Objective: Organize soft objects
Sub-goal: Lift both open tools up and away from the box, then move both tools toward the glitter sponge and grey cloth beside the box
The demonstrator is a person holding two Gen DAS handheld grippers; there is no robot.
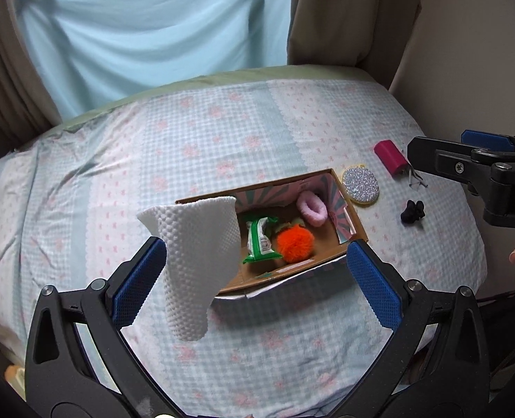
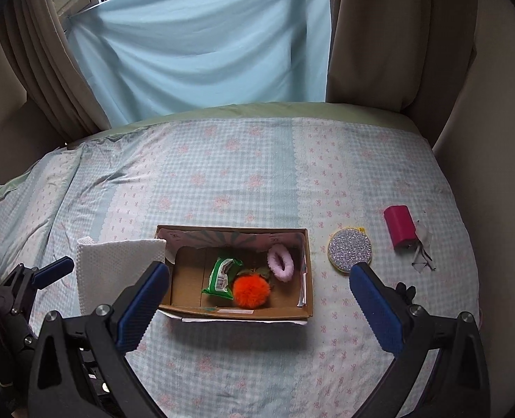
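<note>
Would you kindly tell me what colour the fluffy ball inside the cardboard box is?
Bright orange. The fluffy ball shows best in the right wrist view.
</note>
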